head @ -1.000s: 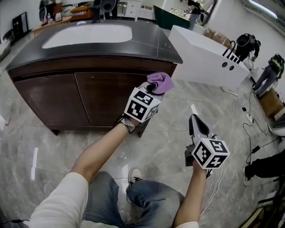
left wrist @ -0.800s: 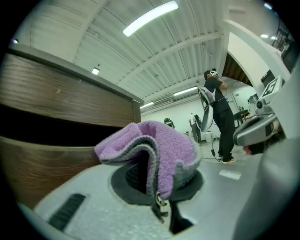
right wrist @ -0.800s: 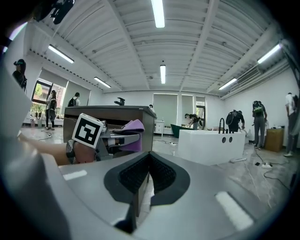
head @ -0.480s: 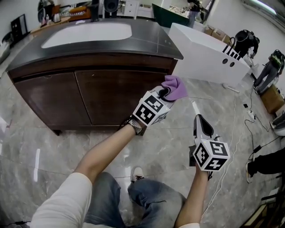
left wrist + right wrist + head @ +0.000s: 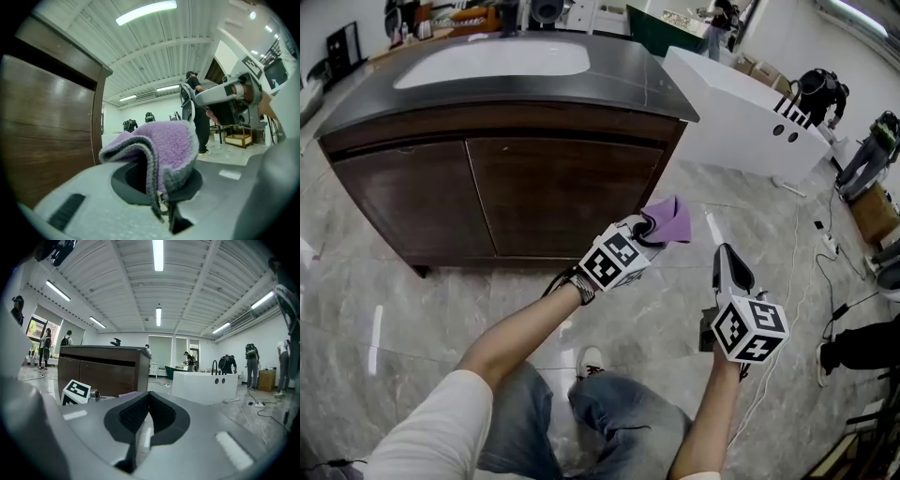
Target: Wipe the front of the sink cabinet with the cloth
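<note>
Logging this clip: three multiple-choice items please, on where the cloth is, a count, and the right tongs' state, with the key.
1. Where is the cloth?
A. In the sink basin.
B. Pinched in the left tongs, by the right front corner of the sink cabinet.
C. Lying on the floor.

2. How many doors does the cabinet front show?
A. One.
B. Two.
C. Four.

3. How do the right tongs stand?
A. Shut, empty.
B. Wide open.
C. Shut on the cloth.

Key: 1 B, the left gripper view shows it pinched; 2 B, one seam splits the front in two; 3 A, its pads meet with nothing between.
</note>
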The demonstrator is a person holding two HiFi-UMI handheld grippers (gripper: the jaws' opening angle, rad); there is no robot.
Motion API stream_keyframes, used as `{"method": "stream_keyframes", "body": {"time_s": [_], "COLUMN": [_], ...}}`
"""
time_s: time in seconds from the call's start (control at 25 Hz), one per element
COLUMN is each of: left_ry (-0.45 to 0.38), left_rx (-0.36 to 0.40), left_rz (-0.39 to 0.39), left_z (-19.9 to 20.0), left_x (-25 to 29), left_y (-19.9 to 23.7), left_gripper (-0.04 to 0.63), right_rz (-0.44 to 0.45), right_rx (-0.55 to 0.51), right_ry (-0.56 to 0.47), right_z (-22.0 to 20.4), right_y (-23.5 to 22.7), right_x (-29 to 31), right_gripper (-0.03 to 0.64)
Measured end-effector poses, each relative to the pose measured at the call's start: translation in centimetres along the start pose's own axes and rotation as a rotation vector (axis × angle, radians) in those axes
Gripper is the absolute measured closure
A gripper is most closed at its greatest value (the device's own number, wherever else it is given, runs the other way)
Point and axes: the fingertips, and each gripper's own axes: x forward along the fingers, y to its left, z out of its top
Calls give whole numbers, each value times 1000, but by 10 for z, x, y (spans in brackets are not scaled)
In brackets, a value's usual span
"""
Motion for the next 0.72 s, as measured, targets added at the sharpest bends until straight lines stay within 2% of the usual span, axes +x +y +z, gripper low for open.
{"method": "stream_keyframes", "body": {"time_s": [0.32, 0.48, 0.72], "left_ry": [81, 81, 80], "left_rx": [-20, -39, -64], "left_rz": [47, 97, 190], "left_z": [-50, -60, -72], "left_x": [-7, -13, -30], "left_y": [11, 27, 52], "left_gripper": [551, 551, 551], "right_rz": [-3, 9, 51], "right_rx": [-19, -7, -44], "right_ry": [15, 13, 34], "right_z": [-7, -8, -11], "right_y": [4, 12, 33], "right_x": [5, 7, 17], "right_gripper": [609, 609, 609]}}
